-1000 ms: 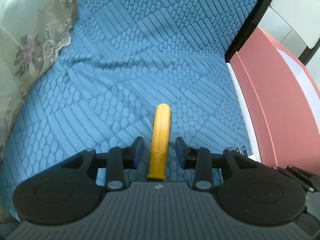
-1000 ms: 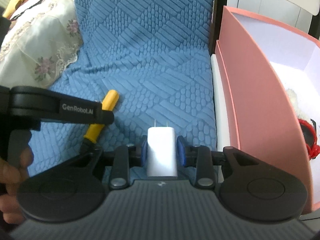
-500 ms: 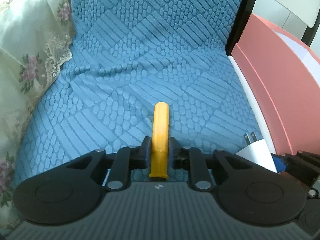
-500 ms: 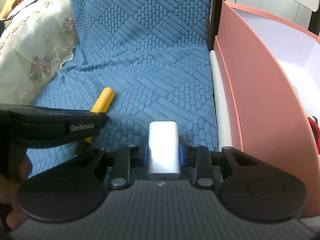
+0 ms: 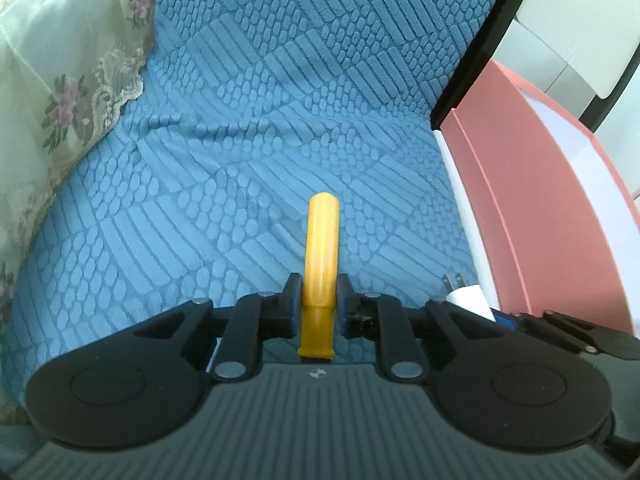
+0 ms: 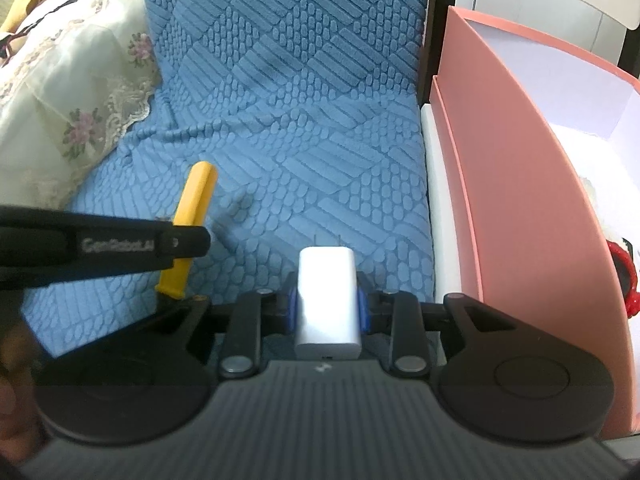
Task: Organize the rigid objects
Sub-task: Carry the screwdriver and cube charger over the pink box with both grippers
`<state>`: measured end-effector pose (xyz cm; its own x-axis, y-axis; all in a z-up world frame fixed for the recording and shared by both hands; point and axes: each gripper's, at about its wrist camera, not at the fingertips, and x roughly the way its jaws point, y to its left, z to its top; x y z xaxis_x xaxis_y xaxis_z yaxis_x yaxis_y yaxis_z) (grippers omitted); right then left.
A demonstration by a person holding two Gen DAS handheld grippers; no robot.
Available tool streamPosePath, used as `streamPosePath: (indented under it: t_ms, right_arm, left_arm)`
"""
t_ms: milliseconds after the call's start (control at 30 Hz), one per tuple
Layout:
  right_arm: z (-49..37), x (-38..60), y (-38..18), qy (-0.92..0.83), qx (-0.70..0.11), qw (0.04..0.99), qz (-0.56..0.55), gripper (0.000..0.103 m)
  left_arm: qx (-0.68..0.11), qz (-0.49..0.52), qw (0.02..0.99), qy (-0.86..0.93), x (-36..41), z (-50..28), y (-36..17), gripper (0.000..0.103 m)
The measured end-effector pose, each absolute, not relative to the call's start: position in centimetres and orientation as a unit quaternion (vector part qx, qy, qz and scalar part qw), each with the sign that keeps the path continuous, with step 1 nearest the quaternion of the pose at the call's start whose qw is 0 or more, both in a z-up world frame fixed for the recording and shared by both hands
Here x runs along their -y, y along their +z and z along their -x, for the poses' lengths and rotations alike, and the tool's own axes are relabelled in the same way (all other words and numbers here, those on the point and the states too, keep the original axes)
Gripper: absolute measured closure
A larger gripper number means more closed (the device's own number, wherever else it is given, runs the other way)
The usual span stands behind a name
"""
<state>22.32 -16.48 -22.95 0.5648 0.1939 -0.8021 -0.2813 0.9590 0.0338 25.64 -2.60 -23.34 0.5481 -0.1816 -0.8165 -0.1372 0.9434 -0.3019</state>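
Note:
My left gripper [image 5: 319,300] is shut on a yellow handle [image 5: 321,248], a rounded plastic stick that points forward over the blue quilted seat [image 5: 248,152]. The handle also shows in the right wrist view [image 6: 194,204], partly behind the left gripper's black body [image 6: 100,246]. My right gripper [image 6: 327,300] is shut on a white plug-in charger [image 6: 327,296], prongs forward, held above the seat. The charger's tip shows in the left wrist view [image 5: 466,296]. A pink open box [image 6: 520,200] stands to the right of both grippers.
A cream lace cushion [image 6: 68,100] lies at the left of the seat; it also shows in the left wrist view [image 5: 60,80]. The pink box [image 5: 540,200] has a white inside and holds a red and black thing [image 6: 624,276]. A white strip [image 6: 438,208] runs between seat and box.
My left gripper has closed on the yellow handle and lifted it a little. My right gripper, holding the charger, has risen and drawn back slightly.

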Motion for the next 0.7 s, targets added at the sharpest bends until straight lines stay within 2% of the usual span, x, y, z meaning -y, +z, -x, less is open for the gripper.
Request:
streamPosePath:
  t_ms: [233,700]
  right_arm:
    - [-22.0,16.6,-21.3,0.144,-0.445,0.883,0.045,0.072]
    - [-20.1,17.1,-14.1,0.161,-0.427,0.888,0.05,0.072]
  left_arm:
    - [-0.47,0.155,0.869,-0.011,2.6,-24.2,-21.8,0.082]
    - [-0.455,0.207,0.866,-0.021,2.9,-21.5,-16.6,0.082]
